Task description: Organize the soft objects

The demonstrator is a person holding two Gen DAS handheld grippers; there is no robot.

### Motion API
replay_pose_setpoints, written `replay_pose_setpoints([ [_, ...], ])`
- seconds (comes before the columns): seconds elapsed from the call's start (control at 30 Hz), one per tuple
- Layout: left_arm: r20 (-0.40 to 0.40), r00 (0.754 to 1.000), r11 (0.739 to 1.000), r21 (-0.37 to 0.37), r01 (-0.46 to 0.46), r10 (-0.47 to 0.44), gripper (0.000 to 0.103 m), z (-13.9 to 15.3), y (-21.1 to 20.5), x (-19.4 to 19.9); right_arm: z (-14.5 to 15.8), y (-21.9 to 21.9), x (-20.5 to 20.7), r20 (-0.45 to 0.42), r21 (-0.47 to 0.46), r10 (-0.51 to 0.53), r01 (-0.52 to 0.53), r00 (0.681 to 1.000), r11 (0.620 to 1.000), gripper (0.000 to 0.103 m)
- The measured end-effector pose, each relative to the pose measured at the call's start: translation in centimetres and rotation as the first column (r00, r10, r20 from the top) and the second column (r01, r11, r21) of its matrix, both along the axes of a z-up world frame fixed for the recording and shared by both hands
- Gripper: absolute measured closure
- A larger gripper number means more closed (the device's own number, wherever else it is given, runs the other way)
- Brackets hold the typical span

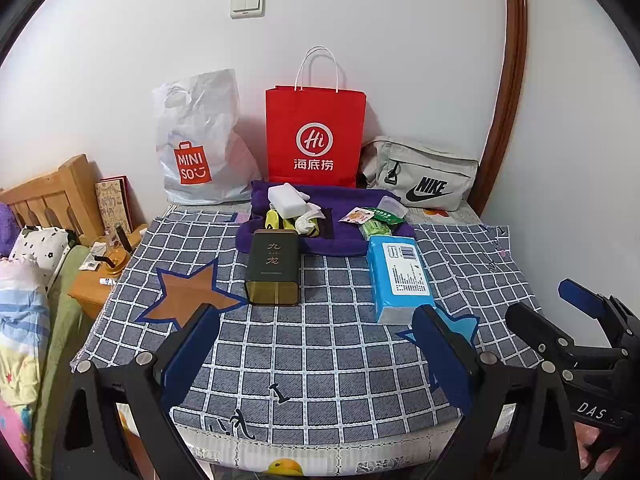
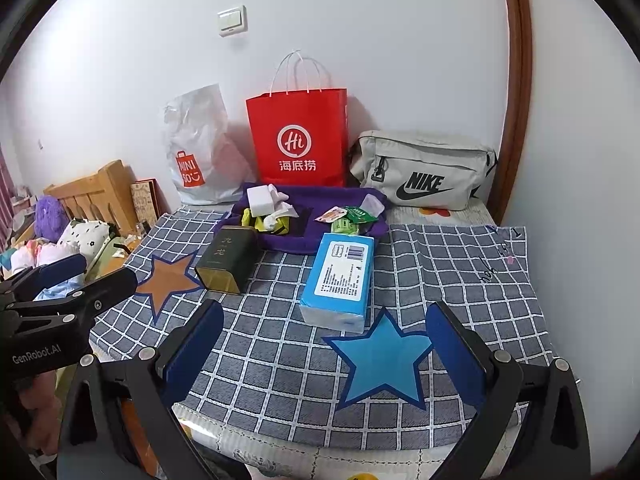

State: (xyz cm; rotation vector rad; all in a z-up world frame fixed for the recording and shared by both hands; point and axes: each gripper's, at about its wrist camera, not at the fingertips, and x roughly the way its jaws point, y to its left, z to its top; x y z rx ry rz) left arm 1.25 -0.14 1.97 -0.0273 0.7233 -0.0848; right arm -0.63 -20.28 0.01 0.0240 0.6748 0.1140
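A purple towel (image 1: 344, 240) (image 2: 320, 196) lies at the back of the checked cloth, with a white sponge block (image 1: 286, 200) (image 2: 260, 199), crumpled tissues, yellow items and green snack packets (image 1: 376, 220) (image 2: 346, 220) on it. In front lie a blue tissue pack (image 1: 400, 276) (image 2: 340, 276) and a dark tea tin (image 1: 274, 266) (image 2: 226, 260). My left gripper (image 1: 320, 356) hovers open over the near cloth, holding nothing. My right gripper (image 2: 324, 356) is open too, above the blue star patch (image 2: 382, 360). Each gripper shows at the edge of the other's view.
Against the wall stand a white Miniso bag (image 1: 200, 148) (image 2: 200, 152), a red paper bag (image 1: 316, 136) (image 2: 298, 136) and a grey Nike pouch (image 1: 424, 176) (image 2: 420, 172). A wooden headboard (image 1: 52, 196), a bedside table and bedding sit left. A brown star patch (image 1: 192, 292) marks the cloth.
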Motion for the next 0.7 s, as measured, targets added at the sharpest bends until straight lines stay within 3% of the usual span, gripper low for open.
replay_pose_setpoints([
  [0.7,0.002,1.000,1.000,-0.002,-0.003,0.003,0.005,0.07,-0.05,-0.11,0.51,-0.17,-0.37,0.010,-0.003,0.000,0.000,1.000,1.000,0.003],
])
